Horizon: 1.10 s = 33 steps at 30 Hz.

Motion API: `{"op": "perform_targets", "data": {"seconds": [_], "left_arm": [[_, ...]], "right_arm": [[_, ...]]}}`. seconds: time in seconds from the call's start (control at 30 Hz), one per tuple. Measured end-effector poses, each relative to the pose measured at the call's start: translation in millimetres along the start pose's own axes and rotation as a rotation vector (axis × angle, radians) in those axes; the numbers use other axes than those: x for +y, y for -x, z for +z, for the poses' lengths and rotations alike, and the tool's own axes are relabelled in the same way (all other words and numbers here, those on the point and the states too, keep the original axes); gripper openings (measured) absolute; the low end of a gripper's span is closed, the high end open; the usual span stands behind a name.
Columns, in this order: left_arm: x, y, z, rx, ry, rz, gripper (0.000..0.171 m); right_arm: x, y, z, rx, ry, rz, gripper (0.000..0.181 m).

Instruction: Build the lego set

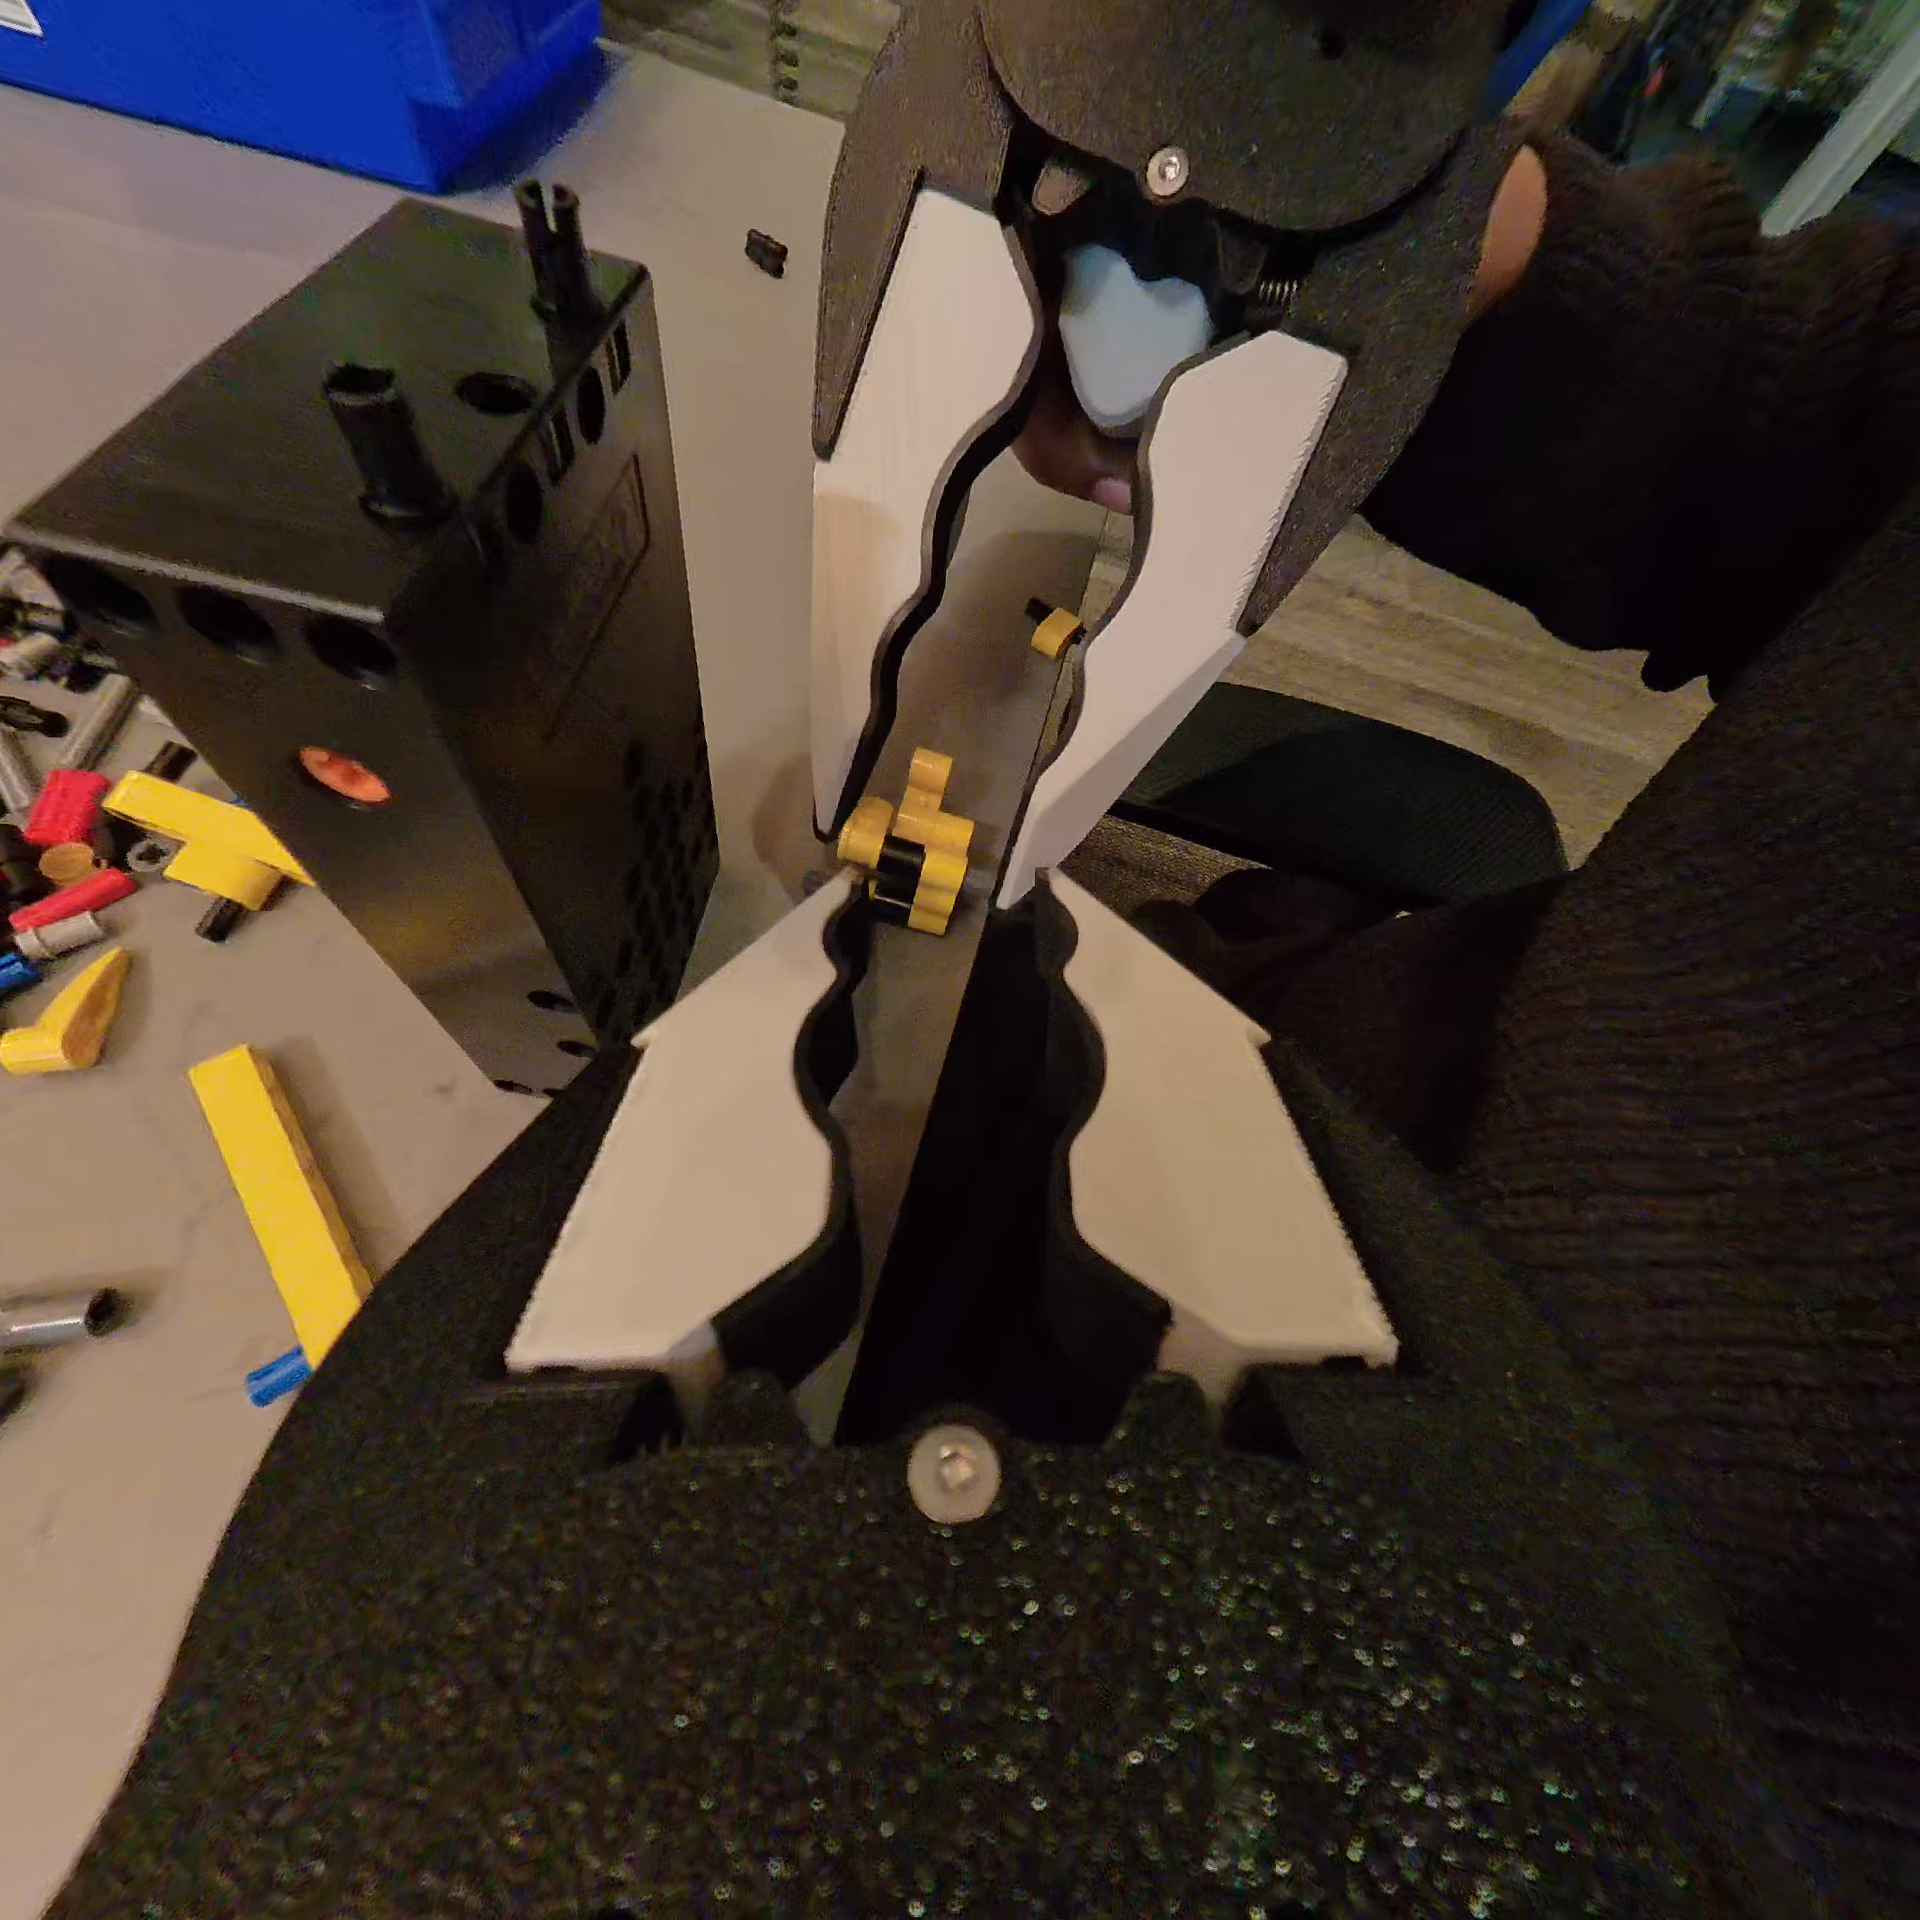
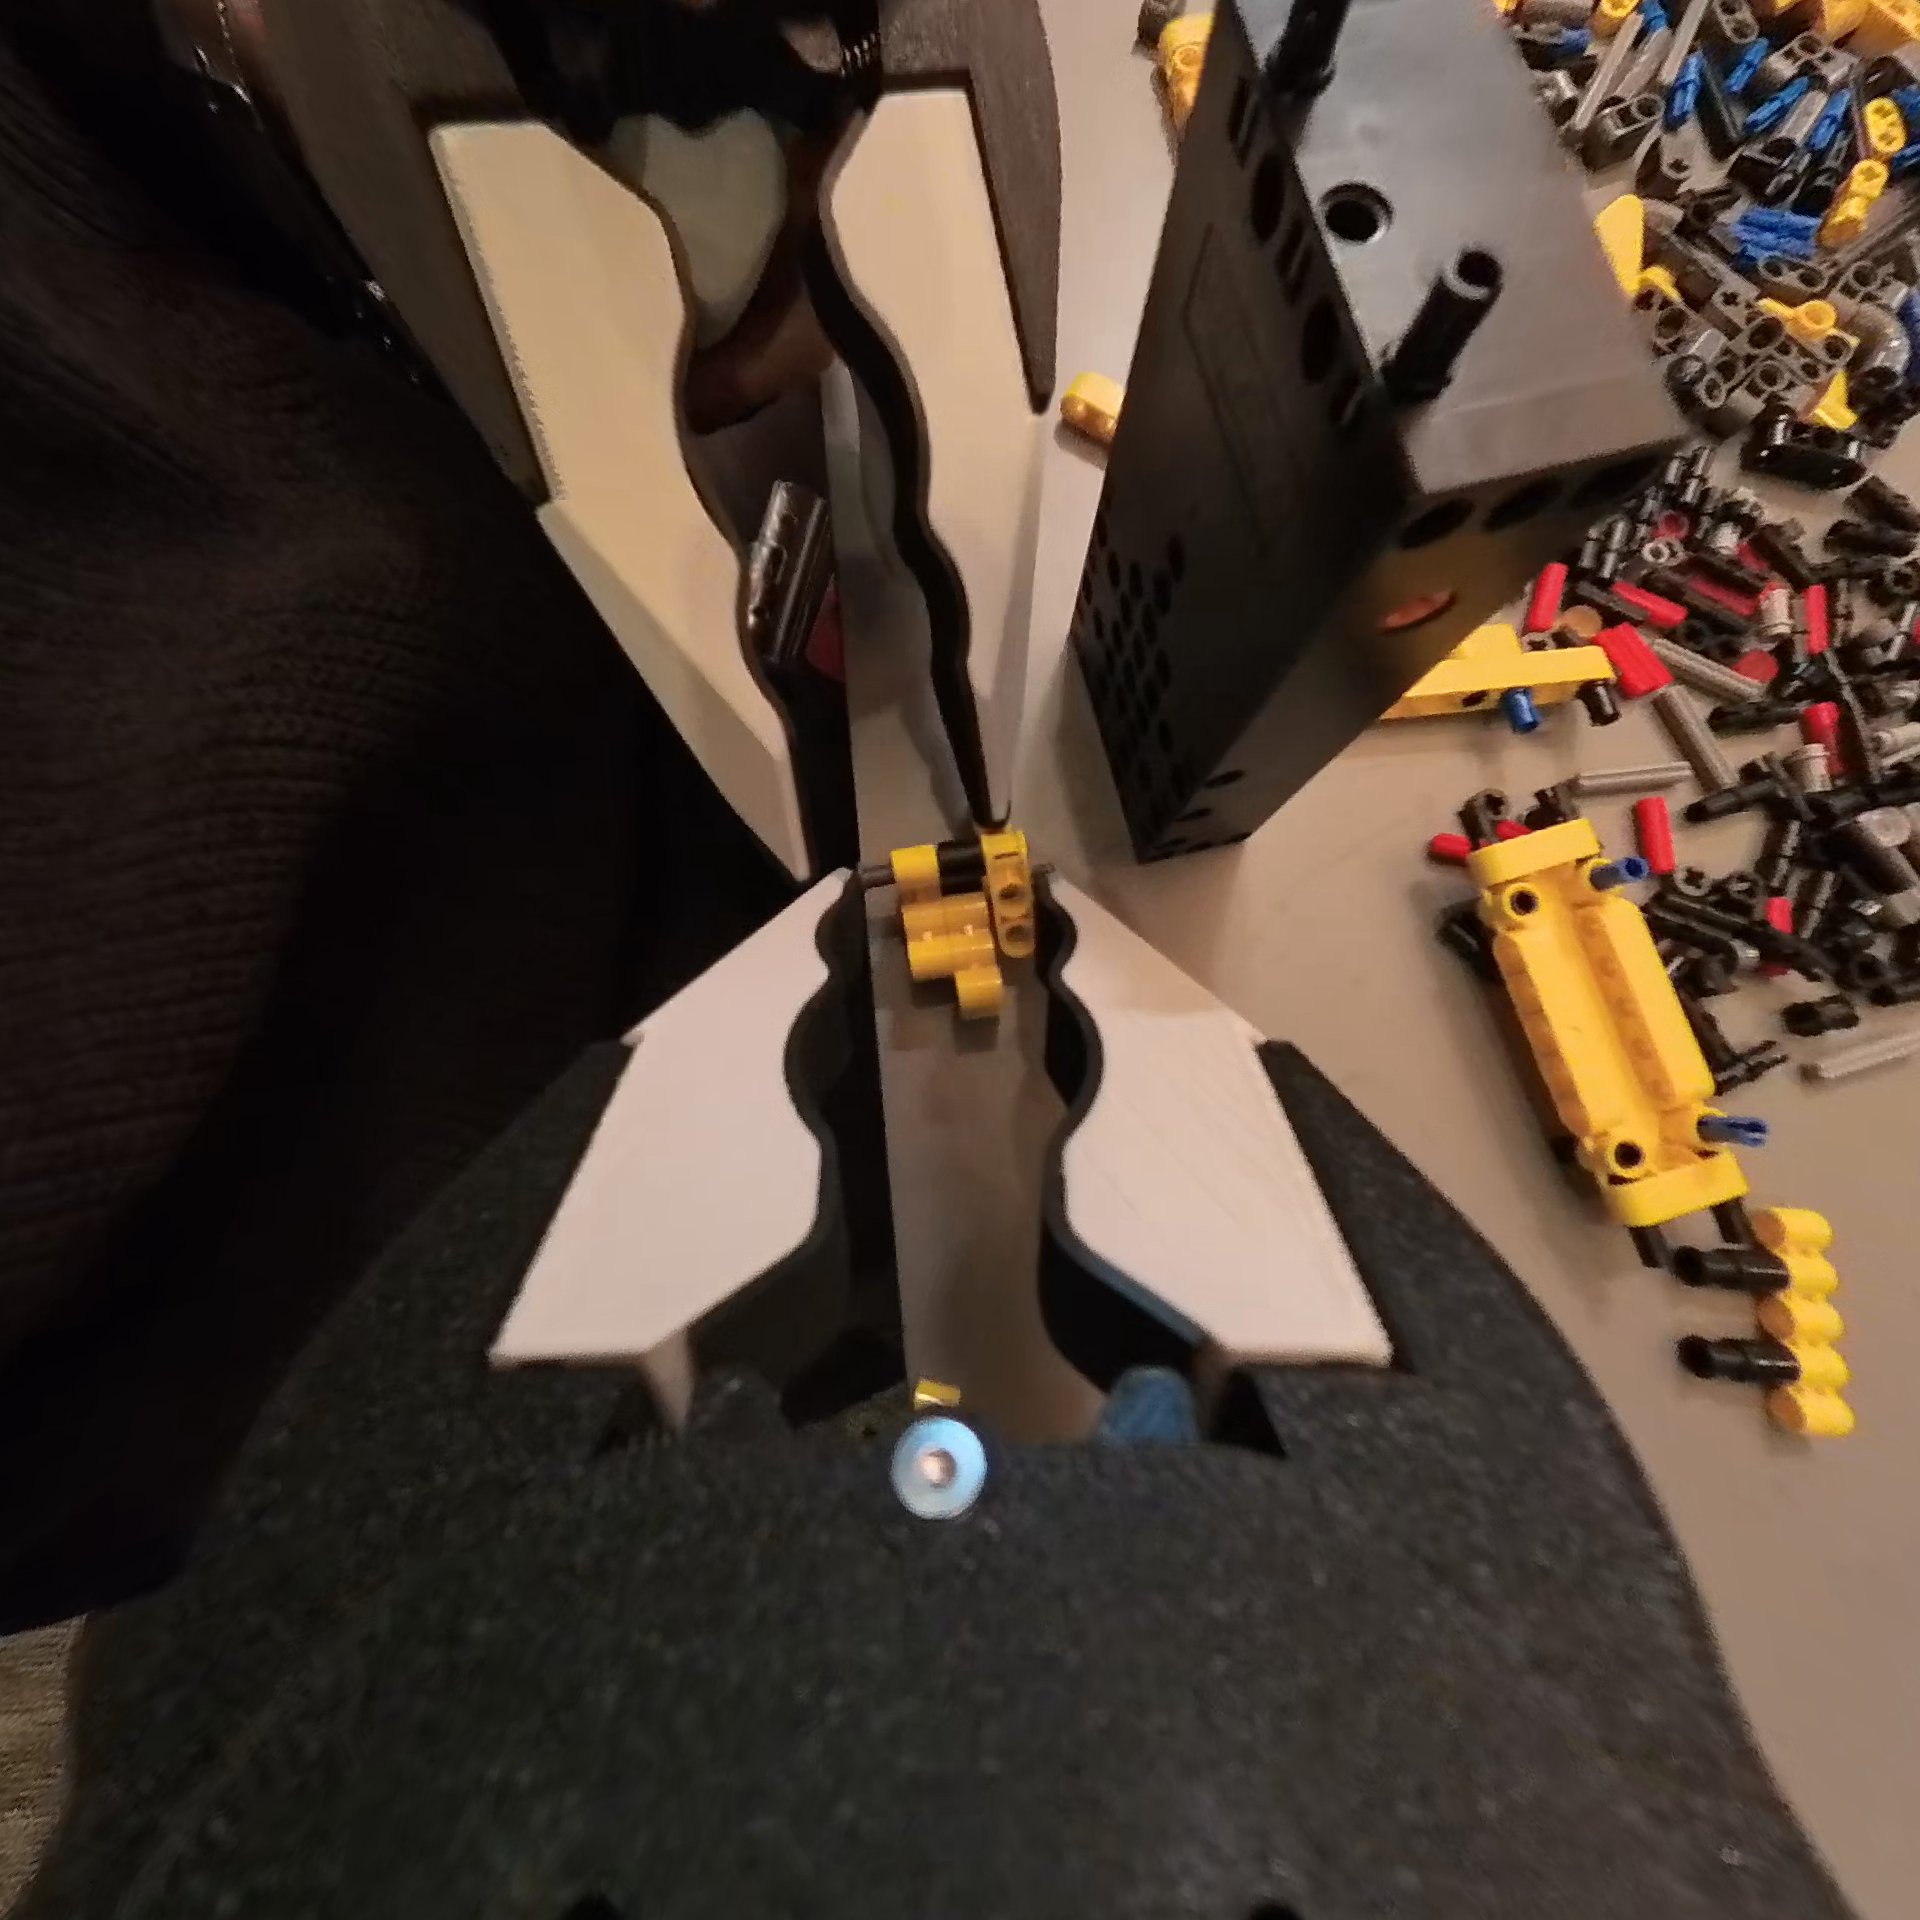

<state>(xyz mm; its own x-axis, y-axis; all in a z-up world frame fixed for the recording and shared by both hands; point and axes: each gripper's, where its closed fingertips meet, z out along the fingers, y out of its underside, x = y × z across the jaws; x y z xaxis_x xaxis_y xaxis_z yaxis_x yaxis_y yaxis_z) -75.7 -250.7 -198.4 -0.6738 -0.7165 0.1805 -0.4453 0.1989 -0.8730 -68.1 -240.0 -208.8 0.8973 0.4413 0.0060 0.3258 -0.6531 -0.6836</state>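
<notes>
A small yellow-and-black brick assembly [image 1: 909, 857] with a thin grey axle sits between the tips of both grippers, which face each other above the table edge. My left gripper [image 1: 940, 891] has its jaws narrowed around the assembly, and its left fingertip touches the black part. My right gripper [image 1: 925, 857] comes from above in this view. In the right wrist view the assembly [image 2: 961, 914] spans the tips of my right gripper [image 2: 956, 883], with the axle ends at the pads. My left gripper [image 2: 904, 842] touches its far end.
A tall black perforated box [image 1: 416, 623] with pegs on top stands on the grey table [image 1: 125, 1507], close beside the grippers; it also shows in the right wrist view [image 2: 1403, 364]. Loose bricks [image 2: 1766, 312] and a larger yellow assembly [image 2: 1590, 1029] lie beyond. A blue bin [image 1: 312, 73] is behind.
</notes>
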Motion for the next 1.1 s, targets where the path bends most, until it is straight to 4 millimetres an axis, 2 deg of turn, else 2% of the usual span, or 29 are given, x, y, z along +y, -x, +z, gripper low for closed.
{"op": "perform_targets", "data": {"seconds": [0.27,0.43,0.53,0.73,0.83,0.97,1.1], "left_arm": [[-4.1,1.9,-1.8,-0.015,-0.033,-0.009,0.031],[-15.9,7.9,-17.3,-0.028,-0.160,-0.074,0.034],[-21.1,13.3,-28.7,-0.045,-0.241,-0.112,0.043],[-45.0,-9.5,-47.6,0.124,-0.441,-0.118,0.048],[-54.7,-16.4,-54.9,0.136,-0.512,-0.062,0.048],[-42.9,-9.8,-44.9,0.059,-0.415,-0.029,0.047],[-37.6,-20.9,-42.5,0.118,-0.384,-0.006,0.038]], "right_arm": [[-3.8,-1.4,-4.7,0.003,-0.033,0.005,0.032],[-21.3,-1.9,-20.2,-0.007,-0.160,0.046,0.031],[-30.1,-4.2,-30.2,-0.019,-0.254,0.089,0.031],[-51.1,8.2,-41.8,-0.084,-0.396,0.098,0.031],[-55.6,15.8,-38.5,-0.096,-0.391,0.082,0.031],[-52.3,21.4,-29.8,-0.061,-0.331,0.026,0.031],[-51.3,24.2,-25.4,-0.015,-0.277,-0.042,0.031]]}}
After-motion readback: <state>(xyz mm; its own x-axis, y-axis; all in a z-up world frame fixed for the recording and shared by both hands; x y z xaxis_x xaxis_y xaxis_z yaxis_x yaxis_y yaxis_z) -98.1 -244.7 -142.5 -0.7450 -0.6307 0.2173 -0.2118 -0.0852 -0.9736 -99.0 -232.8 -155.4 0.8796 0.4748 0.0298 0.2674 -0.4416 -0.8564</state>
